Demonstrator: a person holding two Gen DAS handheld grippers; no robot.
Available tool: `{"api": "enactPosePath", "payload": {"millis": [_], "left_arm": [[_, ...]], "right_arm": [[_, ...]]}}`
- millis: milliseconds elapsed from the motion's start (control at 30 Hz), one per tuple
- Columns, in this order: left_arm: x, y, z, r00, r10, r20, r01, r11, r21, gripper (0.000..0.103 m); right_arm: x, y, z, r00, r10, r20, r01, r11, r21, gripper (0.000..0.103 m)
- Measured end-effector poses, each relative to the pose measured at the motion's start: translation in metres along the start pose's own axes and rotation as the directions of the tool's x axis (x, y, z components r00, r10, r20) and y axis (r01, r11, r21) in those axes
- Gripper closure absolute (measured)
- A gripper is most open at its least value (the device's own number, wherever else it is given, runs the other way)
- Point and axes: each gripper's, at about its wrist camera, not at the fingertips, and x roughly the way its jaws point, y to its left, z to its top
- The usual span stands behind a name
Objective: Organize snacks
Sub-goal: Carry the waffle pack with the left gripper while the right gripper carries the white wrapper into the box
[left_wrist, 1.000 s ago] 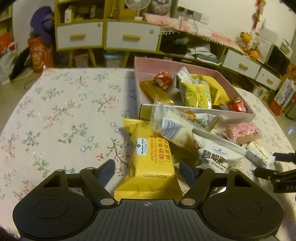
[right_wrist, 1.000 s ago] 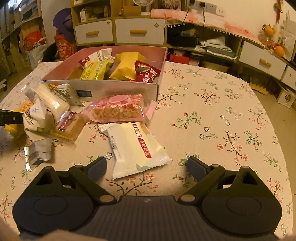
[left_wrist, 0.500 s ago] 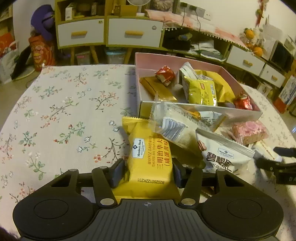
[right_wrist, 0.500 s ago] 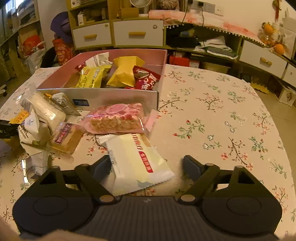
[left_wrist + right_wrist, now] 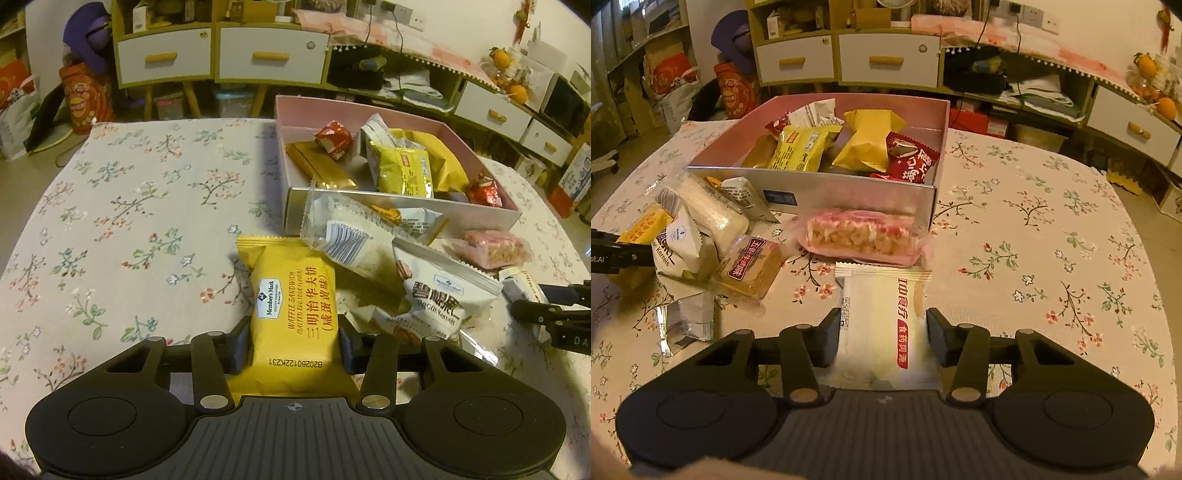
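Observation:
My left gripper (image 5: 294, 341) is shut on a yellow waffle sandwich packet (image 5: 293, 306) near the table's front. My right gripper (image 5: 882, 336) is shut on a white snack packet with a red label (image 5: 886, 325). A pink box (image 5: 476, 218) (image 5: 849, 195) holds several snacks, among them a yellow packet (image 5: 801, 147) and a red packet (image 5: 914, 162). Loose snacks lie in front of the box: a pink bar (image 5: 860, 232), a white pecan packet (image 5: 439, 295), a clear rice cake packet (image 5: 343, 240), a brown biscuit packet (image 5: 753, 266).
The round table has a floral cloth (image 5: 129, 221). A silver wrapper (image 5: 687, 317) lies left of my right gripper. Cabinets with white drawers (image 5: 269, 55) stand behind the table. My right gripper shows at the right edge of the left wrist view (image 5: 554, 314).
Both grippers moved forward and closed: the left onto the yellow waffle packet, the right onto the white packet, which were lying between open fingers before.

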Motion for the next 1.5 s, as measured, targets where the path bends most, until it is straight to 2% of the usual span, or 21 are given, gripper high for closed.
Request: {"api": "enactPosePath", "payload": {"millis": [367, 833, 1233, 1500], "left_arm": [[-0.012, 0.01, -0.005, 1.0, -0.004, -0.029, 0.004, 1.0, -0.005, 0.061], [-0.041, 0.027, -0.016, 1.0, -0.017, -0.02, 0.016, 1.0, -0.007, 0.062], [-0.072, 0.034, -0.01, 0.999, -0.024, 0.046, 0.025, 1.0, -0.017, 0.062], [-0.077, 0.016, 0.005, 0.996, -0.038, 0.086, 0.039, 0.999, -0.008, 0.063]], "right_arm": [[-0.007, 0.005, -0.002, 1.0, -0.002, -0.027, 0.002, 1.0, -0.002, 0.06], [-0.027, 0.013, 0.005, 0.999, 0.053, -0.008, -0.053, 0.998, 0.026, 0.06], [-0.036, 0.024, 0.016, 0.996, 0.08, 0.029, -0.082, 0.996, 0.044, 0.06], [-0.041, 0.028, 0.027, 0.992, 0.104, 0.064, -0.109, 0.991, 0.075, 0.06]]}}
